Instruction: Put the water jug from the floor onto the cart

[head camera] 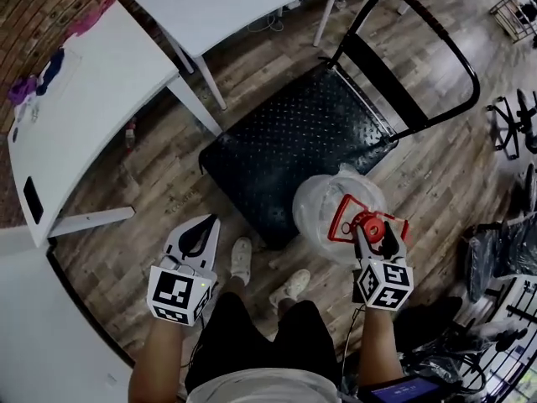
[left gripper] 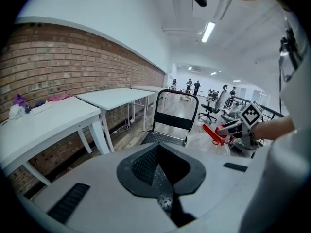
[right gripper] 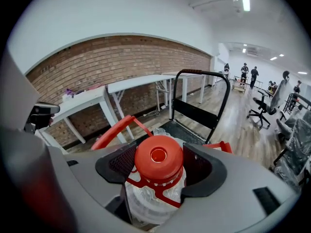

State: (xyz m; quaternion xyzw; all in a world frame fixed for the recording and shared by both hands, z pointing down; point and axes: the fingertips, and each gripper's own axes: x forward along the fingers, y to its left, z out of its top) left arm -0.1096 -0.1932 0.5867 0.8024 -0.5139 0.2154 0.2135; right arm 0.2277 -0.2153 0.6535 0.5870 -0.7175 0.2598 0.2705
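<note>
The water jug [head camera: 321,210] is clear plastic with a red cap [right gripper: 158,157] and a red carrying handle [head camera: 346,217]. My right gripper [head camera: 375,230] is shut on its neck under the cap, and the jug hangs off the floor by the cart's near right corner. In the right gripper view the jaws [right gripper: 160,163] stand on either side of the cap. The cart [head camera: 294,141] is a black studded platform with a black tube handle [head camera: 419,57] at its far side. My left gripper [head camera: 204,227] is shut and holds nothing, left of the cart's near corner. The left gripper view shows the jug [left gripper: 210,142] at right.
White tables [head camera: 92,99] stand left and behind the cart along a brick wall [left gripper: 73,62]. The person's shoes [head camera: 242,259] are on the wood floor just before the cart. Office chairs [head camera: 516,124] and wrapped goods [head camera: 495,250] crowd the right side.
</note>
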